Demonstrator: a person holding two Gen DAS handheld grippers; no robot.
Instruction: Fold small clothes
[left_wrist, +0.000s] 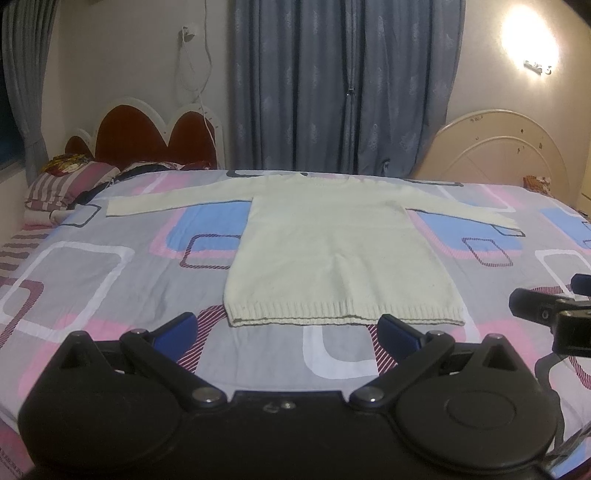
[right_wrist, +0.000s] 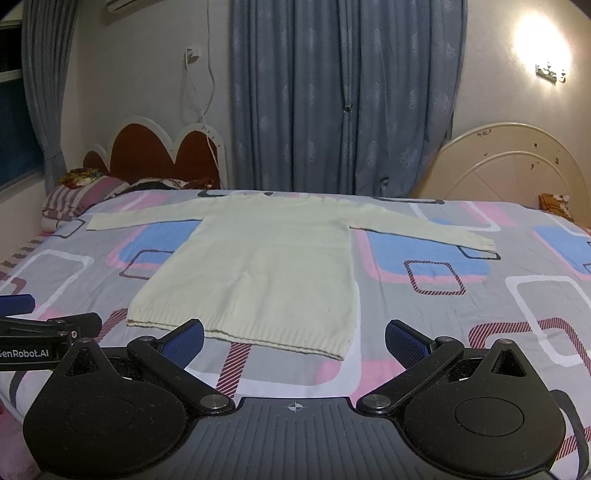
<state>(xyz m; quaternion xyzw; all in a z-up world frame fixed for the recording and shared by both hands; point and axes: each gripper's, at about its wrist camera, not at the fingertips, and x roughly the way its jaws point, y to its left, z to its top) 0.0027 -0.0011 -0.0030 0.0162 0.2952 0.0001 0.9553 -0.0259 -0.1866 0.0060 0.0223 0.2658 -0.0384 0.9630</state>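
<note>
A cream knitted sweater (left_wrist: 332, 243) lies flat on the bed, both sleeves spread out sideways, ribbed hem nearest me. In the right wrist view the same sweater (right_wrist: 258, 266) sits a bit left of centre. My left gripper (left_wrist: 288, 332) hovers just short of the hem, open, nothing between its blue pads. My right gripper (right_wrist: 295, 339) is open too, over the hem's right corner, holding nothing. Each gripper shows at the edge of the other's view: the right gripper (left_wrist: 554, 314) and the left gripper (right_wrist: 40, 332).
The bed sheet (left_wrist: 92, 280) is grey with pink, blue and white squares. Striped pillows (left_wrist: 62, 184) lie at the far left under a red headboard (left_wrist: 147, 136). A cream headboard (left_wrist: 498, 147) stands far right. Blue curtains (left_wrist: 340, 85) hang behind.
</note>
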